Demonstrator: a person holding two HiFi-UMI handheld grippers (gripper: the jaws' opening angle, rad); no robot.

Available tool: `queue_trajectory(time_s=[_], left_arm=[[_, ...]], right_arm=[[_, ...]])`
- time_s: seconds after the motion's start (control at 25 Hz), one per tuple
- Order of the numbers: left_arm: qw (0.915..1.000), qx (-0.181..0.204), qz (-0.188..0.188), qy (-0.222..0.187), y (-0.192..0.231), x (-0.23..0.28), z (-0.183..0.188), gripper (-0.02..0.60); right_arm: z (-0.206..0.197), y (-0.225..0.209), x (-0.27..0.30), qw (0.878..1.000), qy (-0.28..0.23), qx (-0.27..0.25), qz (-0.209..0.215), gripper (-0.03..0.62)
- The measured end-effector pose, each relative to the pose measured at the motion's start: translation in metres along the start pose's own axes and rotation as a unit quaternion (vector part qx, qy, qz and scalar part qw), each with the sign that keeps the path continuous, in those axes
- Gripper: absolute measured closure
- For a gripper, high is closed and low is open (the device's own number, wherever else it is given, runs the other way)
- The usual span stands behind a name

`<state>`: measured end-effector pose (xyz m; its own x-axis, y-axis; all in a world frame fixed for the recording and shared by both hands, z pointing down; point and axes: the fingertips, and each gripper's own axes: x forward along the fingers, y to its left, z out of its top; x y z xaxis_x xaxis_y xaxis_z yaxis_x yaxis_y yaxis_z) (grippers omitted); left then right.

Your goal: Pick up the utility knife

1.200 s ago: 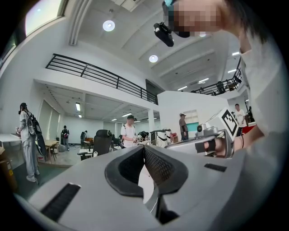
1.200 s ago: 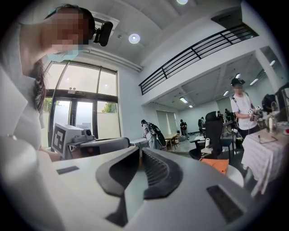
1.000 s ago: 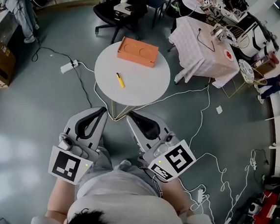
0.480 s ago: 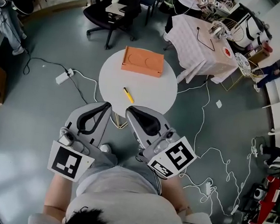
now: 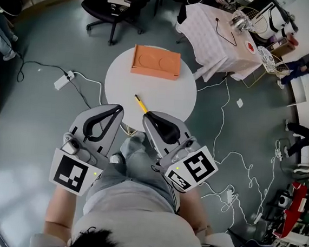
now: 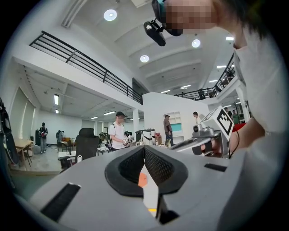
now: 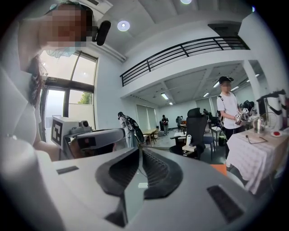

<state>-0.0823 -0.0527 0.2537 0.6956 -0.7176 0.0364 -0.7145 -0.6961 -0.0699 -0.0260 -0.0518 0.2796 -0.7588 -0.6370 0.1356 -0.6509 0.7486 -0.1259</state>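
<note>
The yellow utility knife (image 5: 140, 104) lies on the near part of a round white table (image 5: 168, 94), in front of an orange box (image 5: 156, 62). Both grippers are held low over the person's lap, pointing at the table. My left gripper (image 5: 118, 108) is shut and empty, its tip short of the table's near edge. My right gripper (image 5: 147, 116) is also shut and empty, its tip just below the knife's near end. In the left gripper view the jaws (image 6: 143, 147) meet, and a bit of the orange box (image 6: 142, 179) shows through the gap below. In the right gripper view the jaws (image 7: 138, 149) meet too.
A black office chair (image 5: 114, 2) stands behind the round table and a cloth-covered table (image 5: 222, 37) to its right. A power strip (image 5: 61, 80) and cables (image 5: 233, 155) lie on the floor. People stand farther off (image 6: 118, 131).
The person has stepped toward the round table. The knife has gone from well ahead of the grippers to just beyond the right gripper's tip. Both grippers stay shut.
</note>
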Motion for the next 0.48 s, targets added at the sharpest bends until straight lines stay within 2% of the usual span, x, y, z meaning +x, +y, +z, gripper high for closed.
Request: queue_trajectory(time_s=[0.32, 0.48], left_arm=[[0.9998, -0.019, -0.003, 0.004, 0.027, 0.042, -0.014, 0.571], [0.9997, -0.021, -0.005, 0.008, 0.038, 0.066, -0.027, 0.571]], right_arm=[[-0.038, -0.062, 0.038, 0.998, 0.057, 0.017, -0.016, 0.568], [-0.075, -0.094, 0.059, 0.994, 0.102, 0.031, -0.027, 0.563]])
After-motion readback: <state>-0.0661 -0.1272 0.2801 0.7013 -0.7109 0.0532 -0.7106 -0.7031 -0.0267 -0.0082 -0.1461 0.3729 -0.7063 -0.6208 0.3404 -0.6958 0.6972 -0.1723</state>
